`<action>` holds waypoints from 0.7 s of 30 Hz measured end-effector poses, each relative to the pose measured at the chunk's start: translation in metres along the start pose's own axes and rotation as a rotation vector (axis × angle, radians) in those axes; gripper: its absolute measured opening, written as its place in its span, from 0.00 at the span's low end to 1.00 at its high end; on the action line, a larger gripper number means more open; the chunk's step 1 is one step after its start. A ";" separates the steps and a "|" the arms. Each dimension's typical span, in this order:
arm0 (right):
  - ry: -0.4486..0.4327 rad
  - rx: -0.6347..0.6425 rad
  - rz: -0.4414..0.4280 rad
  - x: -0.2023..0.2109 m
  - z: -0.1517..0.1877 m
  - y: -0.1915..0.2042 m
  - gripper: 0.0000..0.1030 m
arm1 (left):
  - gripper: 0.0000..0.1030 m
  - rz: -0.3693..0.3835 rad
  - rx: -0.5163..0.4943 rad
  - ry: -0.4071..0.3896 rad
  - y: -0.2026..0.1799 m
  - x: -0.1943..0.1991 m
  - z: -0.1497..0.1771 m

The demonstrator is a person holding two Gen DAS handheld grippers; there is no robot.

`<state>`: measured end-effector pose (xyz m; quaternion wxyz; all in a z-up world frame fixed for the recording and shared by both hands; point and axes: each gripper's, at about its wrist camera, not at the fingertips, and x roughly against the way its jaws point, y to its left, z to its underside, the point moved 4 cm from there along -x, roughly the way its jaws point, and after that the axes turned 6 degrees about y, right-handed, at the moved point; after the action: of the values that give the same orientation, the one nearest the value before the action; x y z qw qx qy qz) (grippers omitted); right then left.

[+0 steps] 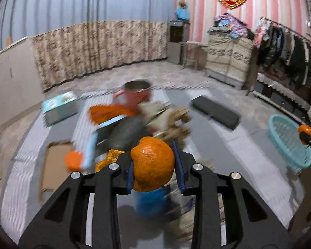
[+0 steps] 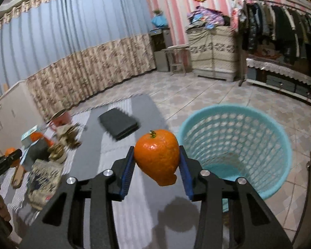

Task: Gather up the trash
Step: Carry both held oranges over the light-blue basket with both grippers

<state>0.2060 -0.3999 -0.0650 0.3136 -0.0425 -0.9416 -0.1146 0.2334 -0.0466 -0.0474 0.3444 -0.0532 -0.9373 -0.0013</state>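
My left gripper (image 1: 153, 164) is shut on a dented orange mandarin (image 1: 153, 166), which sits between its blue pads (image 1: 180, 166) above a cluttered table. My right gripper (image 2: 156, 161) is shut on a second mandarin (image 2: 157, 157) with a green stem. It hangs over the table edge, just left of a light blue lattice basket (image 2: 259, 137) on the tiled floor. In the left wrist view the basket (image 1: 284, 137) is far right, with the right gripper's mandarin (image 1: 305, 130) beside it. At the left edge of the right wrist view the left gripper (image 2: 9, 157) shows in part.
On the striped grey and white tablecloth (image 2: 134, 207) lie a pink cup (image 1: 136, 92), a teal box (image 1: 59, 109), cardboard (image 1: 54, 166), crumpled paper (image 1: 165, 116), loose orange peel (image 1: 73, 160) and a dark pad (image 2: 118, 124). Curtains, cabinets and a clothes rack line the walls.
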 end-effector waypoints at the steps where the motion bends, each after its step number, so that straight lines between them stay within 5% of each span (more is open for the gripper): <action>1: -0.007 -0.001 0.016 0.000 -0.005 -0.007 0.40 | 0.29 0.010 -0.010 -0.010 -0.011 -0.001 -0.005; 11: -0.033 -0.041 0.143 -0.008 -0.026 -0.079 0.40 | 0.29 0.129 -0.123 -0.064 -0.140 -0.025 -0.041; 21: 0.000 -0.101 0.220 -0.018 -0.022 -0.131 0.40 | 0.29 0.268 -0.230 -0.009 -0.260 -0.067 -0.030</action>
<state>0.2130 -0.5327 -0.0835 0.3217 -0.1615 -0.9243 -0.1269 0.2774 -0.3134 -0.0588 0.3290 -0.2166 -0.9170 -0.0623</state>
